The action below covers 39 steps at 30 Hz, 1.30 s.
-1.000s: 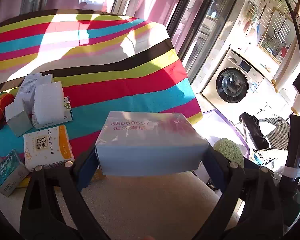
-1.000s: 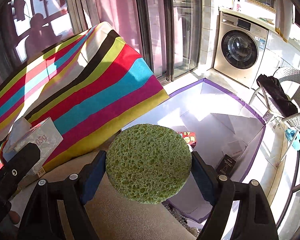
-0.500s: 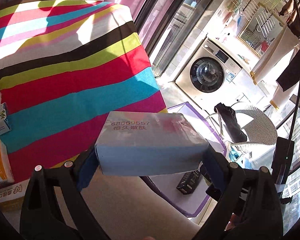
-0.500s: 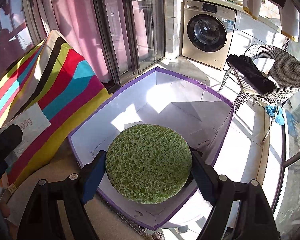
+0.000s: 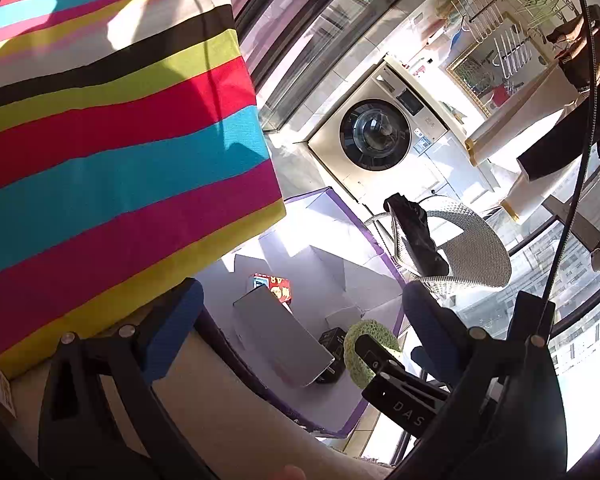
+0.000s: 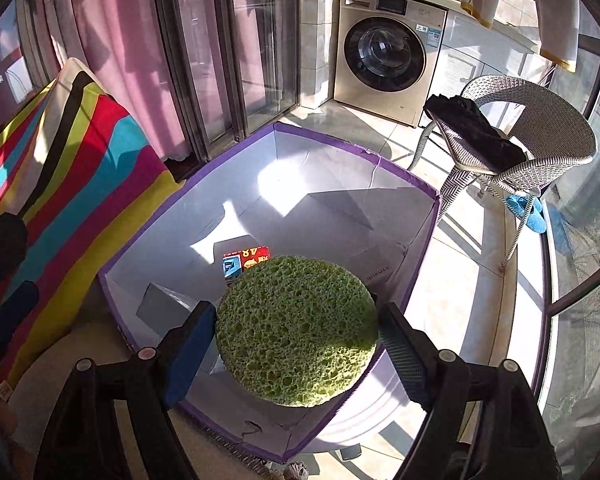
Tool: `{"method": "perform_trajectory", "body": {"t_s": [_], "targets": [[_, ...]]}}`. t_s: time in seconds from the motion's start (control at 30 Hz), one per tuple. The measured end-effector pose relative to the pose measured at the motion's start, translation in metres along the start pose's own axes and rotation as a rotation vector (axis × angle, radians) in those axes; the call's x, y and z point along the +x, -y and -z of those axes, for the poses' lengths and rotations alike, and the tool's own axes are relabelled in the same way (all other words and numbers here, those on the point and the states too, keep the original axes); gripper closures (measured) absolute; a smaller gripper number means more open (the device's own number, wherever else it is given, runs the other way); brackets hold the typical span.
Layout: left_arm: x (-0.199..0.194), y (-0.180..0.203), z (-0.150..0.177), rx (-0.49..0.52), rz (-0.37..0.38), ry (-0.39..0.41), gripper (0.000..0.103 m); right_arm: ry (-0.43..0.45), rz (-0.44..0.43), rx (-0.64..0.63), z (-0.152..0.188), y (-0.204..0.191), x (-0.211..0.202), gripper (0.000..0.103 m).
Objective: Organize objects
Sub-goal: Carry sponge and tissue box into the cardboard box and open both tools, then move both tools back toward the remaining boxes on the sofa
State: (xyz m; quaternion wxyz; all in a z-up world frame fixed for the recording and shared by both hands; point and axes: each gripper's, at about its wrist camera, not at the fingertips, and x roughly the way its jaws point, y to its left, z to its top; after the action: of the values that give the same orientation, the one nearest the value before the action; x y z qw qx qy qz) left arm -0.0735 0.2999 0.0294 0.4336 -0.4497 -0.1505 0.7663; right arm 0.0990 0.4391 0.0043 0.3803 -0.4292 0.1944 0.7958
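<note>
My left gripper (image 5: 300,328) is open and empty above the purple-edged white bin (image 5: 364,236). The grey-white box (image 5: 280,340) it carried lies tilted inside the bin, also seen in the right wrist view (image 6: 160,304). My right gripper (image 6: 296,336) is shut on the round green sponge (image 6: 296,328), held over the bin (image 6: 380,156). The sponge also shows in the left wrist view (image 5: 358,350). A red and blue small box (image 6: 246,260) and a black box (image 5: 332,340) lie on the bin floor.
The striped tablecloth (image 5: 120,140) hangs at the left, close to the bin. A washing machine (image 6: 388,56) stands behind, and a wicker chair (image 6: 532,140) with a dark cloth stands at the right. Glass doors and pink curtains (image 6: 120,60) are at the back left.
My left gripper opened and let go of the grey-white box, which dropped into the bin. Both grippers swung further right over the bin; the sponge stays gripped.
</note>
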Motion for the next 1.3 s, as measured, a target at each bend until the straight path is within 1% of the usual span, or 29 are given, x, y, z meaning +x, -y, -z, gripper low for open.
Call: {"method": "perform_trajectory", "body": {"t_s": [0.1, 0.23, 0.3, 0.37, 0.5, 0.57, 0.63, 0.77, 0.87, 0.97, 1.13, 1.3], "targets": [[-0.006, -0.009, 0.002, -0.038, 0.011, 0.017, 0.002, 0.013, 0.007, -0.034, 0.0, -0.007, -0.003, 0.019], [-0.017, -0.018, 0.007, -0.079, 0.009, 0.031, 0.002, 0.016, -0.014, -0.063, 0.001, -0.016, -0.005, 0.019], [-0.024, -0.021, 0.01, -0.095, -0.028, 0.027, 0.002, 0.018, -0.029, -0.074, 0.002, -0.021, -0.008, 0.019], [-0.03, -0.024, 0.013, -0.107, -0.042, 0.033, 0.002, 0.028, -0.027, -0.093, 0.003, -0.027, -0.011, 0.019], [-0.044, -0.024, 0.017, -0.1, -0.086, 0.077, 0.002, 0.063, -0.066, -0.123, 0.005, -0.037, -0.021, 0.019], [-0.051, -0.026, 0.021, -0.103, -0.107, 0.091, 0.002, 0.083, -0.061, -0.151, 0.005, -0.043, -0.025, 0.019], [-0.059, -0.03, 0.025, -0.112, -0.107, 0.107, 0.002, 0.103, -0.061, -0.192, 0.006, -0.05, -0.028, 0.019], [-0.076, -0.037, 0.035, -0.124, -0.102, 0.143, 0.003, 0.092, -0.133, -0.238, 0.01, -0.063, -0.032, 0.019], [-0.091, -0.042, 0.043, -0.133, -0.122, 0.174, 0.004, 0.061, -0.205, -0.242, 0.015, -0.072, -0.034, 0.019], [-0.11, -0.047, 0.053, -0.142, -0.148, 0.216, 0.005, 0.065, -0.278, -0.279, 0.023, -0.086, -0.04, 0.019], [-0.142, -0.061, 0.069, -0.177, -0.206, 0.282, 0.005, 0.072, -0.374, -0.415, 0.038, -0.121, -0.052, 0.019], [-0.166, -0.076, 0.086, -0.211, -0.27, 0.322, 0.005, 0.079, -0.465, -0.535, 0.056, -0.154, -0.066, 0.019]]}}
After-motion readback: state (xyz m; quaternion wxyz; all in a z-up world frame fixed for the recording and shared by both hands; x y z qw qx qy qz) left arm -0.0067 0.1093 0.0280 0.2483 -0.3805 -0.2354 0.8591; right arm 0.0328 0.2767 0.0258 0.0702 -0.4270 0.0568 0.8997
